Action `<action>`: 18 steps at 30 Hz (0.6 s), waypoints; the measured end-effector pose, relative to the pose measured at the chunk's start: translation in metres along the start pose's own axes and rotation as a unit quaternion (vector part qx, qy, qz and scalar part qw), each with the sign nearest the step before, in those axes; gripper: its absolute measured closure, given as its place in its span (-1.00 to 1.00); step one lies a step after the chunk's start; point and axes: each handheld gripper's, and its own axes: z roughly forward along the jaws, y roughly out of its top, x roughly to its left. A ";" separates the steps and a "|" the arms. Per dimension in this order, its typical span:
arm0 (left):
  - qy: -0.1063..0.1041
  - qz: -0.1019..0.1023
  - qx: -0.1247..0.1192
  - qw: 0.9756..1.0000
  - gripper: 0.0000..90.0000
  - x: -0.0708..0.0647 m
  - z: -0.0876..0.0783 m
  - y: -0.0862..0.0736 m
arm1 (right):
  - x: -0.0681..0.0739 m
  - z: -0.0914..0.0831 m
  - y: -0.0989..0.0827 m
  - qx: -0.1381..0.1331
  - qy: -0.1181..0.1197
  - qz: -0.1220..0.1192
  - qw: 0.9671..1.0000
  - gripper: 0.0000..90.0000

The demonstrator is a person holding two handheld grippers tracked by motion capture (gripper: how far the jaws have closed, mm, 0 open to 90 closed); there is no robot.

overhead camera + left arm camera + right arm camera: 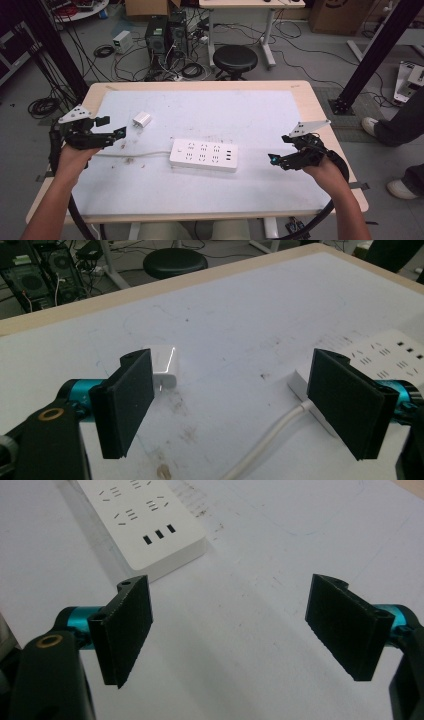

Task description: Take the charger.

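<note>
Beyond my bench [310, 107] I see a grey floor [300, 65] strewn with cables [105, 51], a black stool [235, 59], and what look like computer towers [165, 35].

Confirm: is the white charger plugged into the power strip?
No, the white charger lies apart from the power strip on the mat.

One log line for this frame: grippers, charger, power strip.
left gripper: open, near charger | right gripper: open, empty | power strip: mid-table, nothing plugged in
</note>
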 end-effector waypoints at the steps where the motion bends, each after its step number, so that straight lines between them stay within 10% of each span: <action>1: 0.003 -0.003 0.001 1.000 -0.58 0.002 0.004 0.002 | 0.000 0.000 0.000 0.001 0.000 0.005 1.000 -0.57; 18: 0.030 -0.016 0.036 0.999 -0.58 0.032 0.065 0.018 | -0.004 0.005 0.003 0.012 -0.002 0.019 1.000 -0.57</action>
